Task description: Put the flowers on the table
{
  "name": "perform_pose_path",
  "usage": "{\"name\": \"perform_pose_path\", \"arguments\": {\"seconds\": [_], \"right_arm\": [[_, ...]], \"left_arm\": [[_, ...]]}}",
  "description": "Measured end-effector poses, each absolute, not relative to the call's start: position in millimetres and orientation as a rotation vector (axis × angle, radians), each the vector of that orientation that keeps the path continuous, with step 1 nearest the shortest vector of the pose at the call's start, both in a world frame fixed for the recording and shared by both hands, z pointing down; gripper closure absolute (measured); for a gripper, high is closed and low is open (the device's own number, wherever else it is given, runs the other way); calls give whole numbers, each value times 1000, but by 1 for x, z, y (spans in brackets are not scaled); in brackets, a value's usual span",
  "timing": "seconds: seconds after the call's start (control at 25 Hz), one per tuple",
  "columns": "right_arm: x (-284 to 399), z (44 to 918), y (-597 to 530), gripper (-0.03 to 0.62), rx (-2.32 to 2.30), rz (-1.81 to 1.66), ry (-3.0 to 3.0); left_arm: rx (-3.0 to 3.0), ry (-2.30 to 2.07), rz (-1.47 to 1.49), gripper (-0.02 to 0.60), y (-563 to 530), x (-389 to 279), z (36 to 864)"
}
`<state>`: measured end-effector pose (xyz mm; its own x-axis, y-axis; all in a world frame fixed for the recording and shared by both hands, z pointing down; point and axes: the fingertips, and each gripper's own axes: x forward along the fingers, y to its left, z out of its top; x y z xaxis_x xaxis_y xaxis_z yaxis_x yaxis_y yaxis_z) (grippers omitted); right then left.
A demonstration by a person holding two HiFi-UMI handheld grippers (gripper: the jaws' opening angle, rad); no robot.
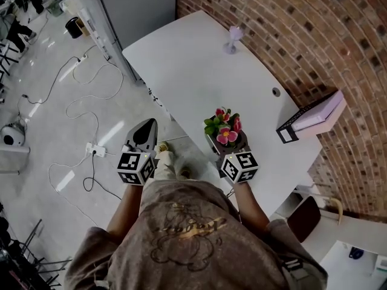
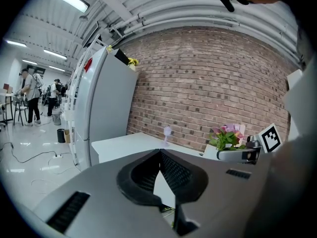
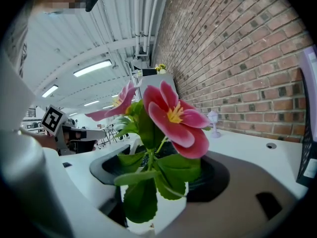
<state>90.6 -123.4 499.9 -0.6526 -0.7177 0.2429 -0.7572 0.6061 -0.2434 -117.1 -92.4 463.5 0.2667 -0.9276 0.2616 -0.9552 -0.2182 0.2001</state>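
There is one white table (image 1: 193, 71), one small purple ornament (image 1: 232, 39), one flat box (image 1: 314, 118), one black bin (image 1: 74, 27) and one pot of flowers (image 1: 225, 132). The left gripper (image 1: 149, 124) and the right gripper (image 1: 227, 144) make two.

A brick wall (image 1: 338, 41) is flanking the white table (image 1: 199, 71) on the right; cables (image 1: 98, 128) are trailing across the glossy floor (image 1: 36, 89) at left.

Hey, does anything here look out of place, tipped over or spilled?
Nothing looks spilled or damaged. The flower pot stands upright in the right tool. The only untidy thing is the loose cables snaking across the floor left of the table.
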Motion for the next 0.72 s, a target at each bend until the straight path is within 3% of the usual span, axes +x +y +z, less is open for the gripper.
{"name": "perform_pose_path", "arguments": {"seconds": [0.72], "right_arm": [[50, 516, -218, 243, 1354, 505, -2627]], "left_arm": [[2283, -1544, 208, 561, -191, -144, 480]]}}
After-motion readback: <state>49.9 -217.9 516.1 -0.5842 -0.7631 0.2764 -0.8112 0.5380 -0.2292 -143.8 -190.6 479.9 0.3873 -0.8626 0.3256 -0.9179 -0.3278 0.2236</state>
